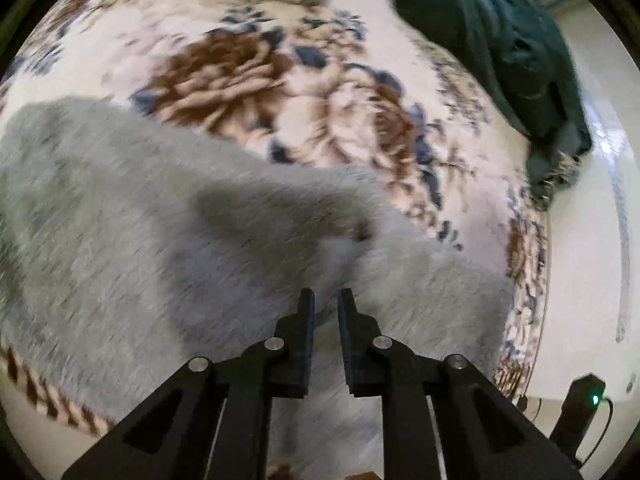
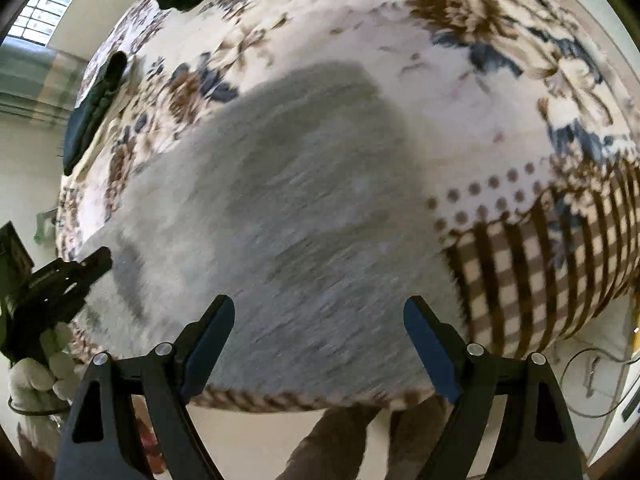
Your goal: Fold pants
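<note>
Pants (image 1: 168, 216), grey and soft-napped, lie spread on a bed under a floral blanket (image 1: 280, 80), filling the lower left of the left wrist view and running up and leftward from the left tool (image 1: 326, 294). That tool points steeply down at the near part of the cloth, its two black fingers (image 1: 306, 320) drawn almost together with a narrow strip of grey between them; motion blur hides whether the pads actually bite a fold, though a raised ridge of fabric stands right at the tips. A dark green garment (image 1: 500, 60) lies well apart at the upper right.

From the right wrist view, the pants (image 2: 288, 200) stretch away from the camera, long axis running from the bed's near edge toward the upper middle of the blanket (image 2: 480, 80). The right tool (image 2: 320, 312) hangs over the near end with its jaws spread wide and nothing between them but cloth below. The left tool (image 2: 80, 268) enters at the far left, at the garment's left edge, so it looks the nearer to a grip. A person's legs (image 2: 340, 440) show below the bed edge.
</note>
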Demonstrator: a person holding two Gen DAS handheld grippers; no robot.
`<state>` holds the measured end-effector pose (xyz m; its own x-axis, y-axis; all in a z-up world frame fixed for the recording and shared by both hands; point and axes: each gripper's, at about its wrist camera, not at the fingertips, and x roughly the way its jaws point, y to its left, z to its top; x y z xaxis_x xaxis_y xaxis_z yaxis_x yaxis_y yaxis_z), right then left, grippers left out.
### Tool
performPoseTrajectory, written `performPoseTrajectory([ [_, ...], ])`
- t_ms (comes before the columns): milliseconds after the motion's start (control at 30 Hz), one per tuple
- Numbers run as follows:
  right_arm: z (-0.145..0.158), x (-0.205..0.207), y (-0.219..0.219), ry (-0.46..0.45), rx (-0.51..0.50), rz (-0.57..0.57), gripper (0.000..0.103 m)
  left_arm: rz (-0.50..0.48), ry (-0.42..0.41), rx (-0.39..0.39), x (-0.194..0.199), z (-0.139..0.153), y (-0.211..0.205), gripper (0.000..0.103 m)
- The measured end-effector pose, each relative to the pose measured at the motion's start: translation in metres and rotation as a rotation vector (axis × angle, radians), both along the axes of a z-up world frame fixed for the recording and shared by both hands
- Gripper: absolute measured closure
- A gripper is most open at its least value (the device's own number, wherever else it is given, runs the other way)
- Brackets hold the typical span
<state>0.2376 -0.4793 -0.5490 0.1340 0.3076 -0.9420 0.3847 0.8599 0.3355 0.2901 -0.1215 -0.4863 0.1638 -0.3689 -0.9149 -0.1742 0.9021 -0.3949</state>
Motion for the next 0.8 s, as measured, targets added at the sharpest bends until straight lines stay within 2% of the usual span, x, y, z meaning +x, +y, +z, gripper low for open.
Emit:
performPoseTrajectory([
  [100, -0.002, -0.008, 0.006, 0.032, 0.072, -0.02, 0.014, 0.058, 0.024, -0.066, -0.018, 0.011, 0.008, 0.073],
  [133, -0.004, -0.01, 0.009, 0.04, 0.099, -0.026, 0.014, 0.064, 0.033, -0.071, -0.024, 0.013, 0.008, 0.061],
  [167, -0.007, -0.013, 0.012, 0.051, 0.134, -0.036, 0.014, 0.064, 0.054, -0.085, -0.031, 0.013, 0.007, 0.055],
  [233, -0.013, -0.016, 0.015, 0.065, 0.153, -0.048, 0.014, 0.063, 0.123, -0.115, -0.048, 0.006, 0.0, 0.055],
  [333, -0.02, -0.019, 0.02, 0.077, 0.146, -0.056, 0.014, 0.041, 0.217, -0.097, -0.064, -0.016, -0.017, 0.055],
  [400, -0.022, -0.02, 0.022, 0.077, 0.139, -0.058, 0.014, 0.022, 0.222, -0.062, -0.069, -0.028, -0.027, 0.058],
  [433, -0.023, -0.019, 0.023, 0.079, 0.13, -0.057, 0.014, 0.009, 0.215, -0.054, -0.071, -0.031, -0.031, 0.074],
  [467, -0.023, -0.02, 0.023, 0.078, 0.12, -0.054, 0.014, 0.0, 0.198, -0.052, -0.073, -0.032, -0.035, 0.097],
  [600, -0.021, -0.019, 0.024, 0.067, 0.106, -0.047, 0.014, 0.029, 0.056, -0.042, -0.08, 0.0, -0.029, 0.098],
  [667, -0.019, -0.019, 0.025, 0.064, 0.092, -0.033, 0.014, 0.033, 0.018, -0.028, -0.081, 0.014, -0.022, 0.098],
  [733, -0.018, -0.019, 0.024, 0.067, 0.082, -0.023, 0.014, 0.042, 0.028, -0.005, -0.083, 0.012, -0.014, 0.098],
  [800, -0.018, -0.019, 0.025, 0.073, 0.075, -0.009, 0.014, 0.052, 0.077, 0.008, -0.085, -0.005, -0.003, 0.098],
])
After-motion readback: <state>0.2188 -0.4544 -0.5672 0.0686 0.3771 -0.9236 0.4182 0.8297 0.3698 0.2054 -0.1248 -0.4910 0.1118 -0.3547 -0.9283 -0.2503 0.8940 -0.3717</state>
